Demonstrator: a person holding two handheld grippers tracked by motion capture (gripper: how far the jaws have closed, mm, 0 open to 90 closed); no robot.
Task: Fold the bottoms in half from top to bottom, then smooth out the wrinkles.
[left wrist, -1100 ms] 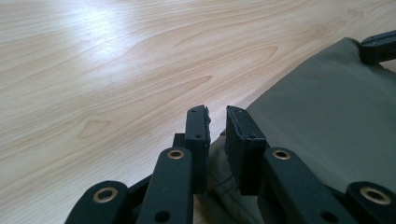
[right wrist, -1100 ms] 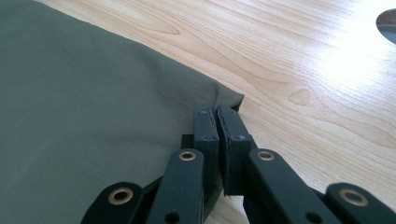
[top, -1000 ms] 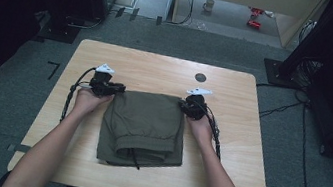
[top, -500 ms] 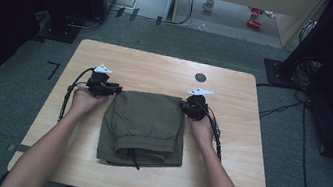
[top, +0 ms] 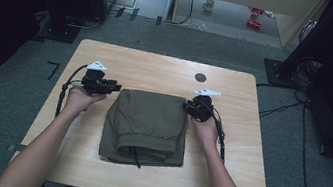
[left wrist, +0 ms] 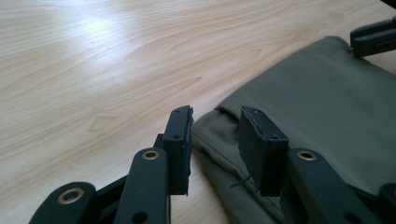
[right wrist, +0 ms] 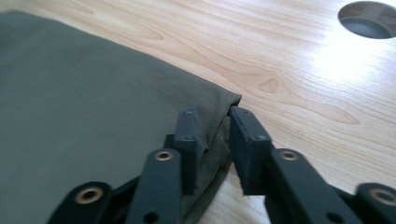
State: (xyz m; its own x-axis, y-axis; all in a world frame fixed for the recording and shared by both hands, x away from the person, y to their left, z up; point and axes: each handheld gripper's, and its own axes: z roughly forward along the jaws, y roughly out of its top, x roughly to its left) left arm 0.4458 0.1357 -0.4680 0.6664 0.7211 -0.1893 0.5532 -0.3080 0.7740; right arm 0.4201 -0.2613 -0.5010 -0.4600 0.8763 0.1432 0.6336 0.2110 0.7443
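Both forearms come in from the bottom of the high view and angle outward to the far corners of a folded olive-green garment (top: 146,126) that lies flat on the middle of the wooden table (top: 157,72). The left gripper (top: 114,87) is held level, pointing toward the garment's far left corner and just clear of it; the right gripper (top: 187,108) sits at the far right corner, its hand (top: 205,128) resting low by the cloth's edge. The left gripper view brings out what the high view cannot: the two black pads (left wrist: 180,147) stand apart, having just been opening, with the garment's edge (left wrist: 299,107) lying below and beyond them, unpinched, and the other gripper's jaw tip at the far corner. The right gripper view shows its pads (right wrist: 189,144) also parted after just opening, the corner of the cloth (right wrist: 219,109) loose in the gap between them, and a round hole (right wrist: 369,18) in the tabletop beyond.
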